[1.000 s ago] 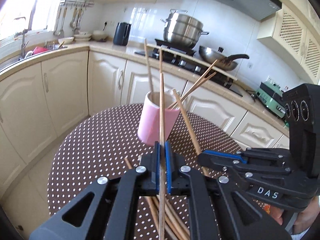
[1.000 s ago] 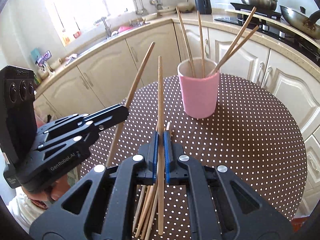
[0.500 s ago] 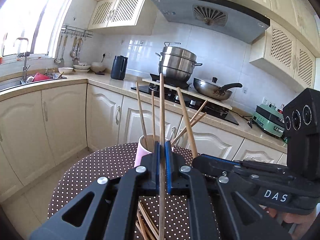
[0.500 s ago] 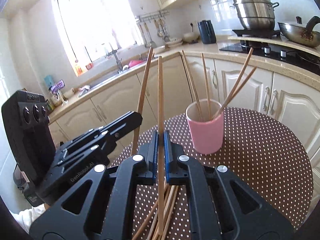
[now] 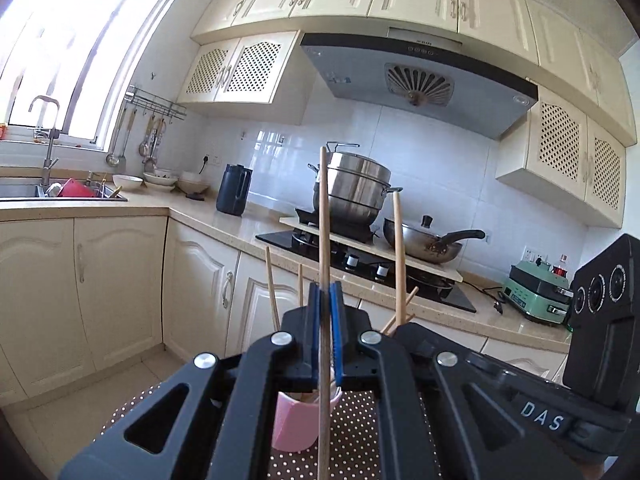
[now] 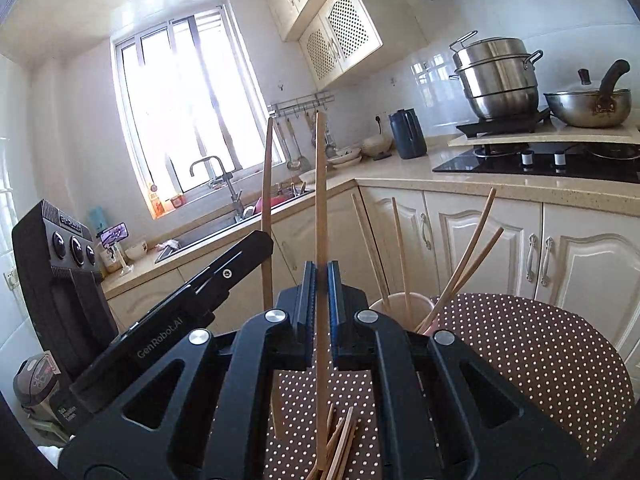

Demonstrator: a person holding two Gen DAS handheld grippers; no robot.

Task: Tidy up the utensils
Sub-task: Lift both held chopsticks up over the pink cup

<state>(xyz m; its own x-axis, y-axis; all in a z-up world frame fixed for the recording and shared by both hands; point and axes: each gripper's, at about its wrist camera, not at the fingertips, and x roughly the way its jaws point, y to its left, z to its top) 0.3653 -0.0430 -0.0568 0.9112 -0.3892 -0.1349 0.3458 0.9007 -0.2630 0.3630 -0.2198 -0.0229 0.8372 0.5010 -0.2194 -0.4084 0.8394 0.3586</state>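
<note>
Item, left: left gripper (image 5: 325, 292), clenched on a single wooden chopstick (image 5: 323, 216); the stick is held near upright, its long axis crossing the pads, its upper end standing high against the steamer pot (image 5: 354, 190), its lower end hanging down in front of the pink cup (image 5: 294, 426). The cup is seen just below and beyond the gripper on the dotted table (image 5: 360, 412), with several chopsticks already standing in it, splayed outward.

Item, centre: pink cup (image 6: 394, 306), largely hidden behind the right gripper's body in the right wrist view, ahead and slightly to the right of it; the mouth is judged to lie below both held sticks.

Item, right: right gripper (image 6: 321, 276), clenched on a second chopstick (image 6: 320, 192), likewise near upright and roughly parallel to the first. Loose chopsticks (image 6: 340, 444) are seen lying flat on the table beneath it, not yet sorted.

Relation governing the coming move: each stick's lower end must be brought over the cup mouth and lowered along its own long axis. The left gripper is judged the nearer, the cup lying almost directly under its stick; the two grippers stand close together, so collision is judged a risk
</note>
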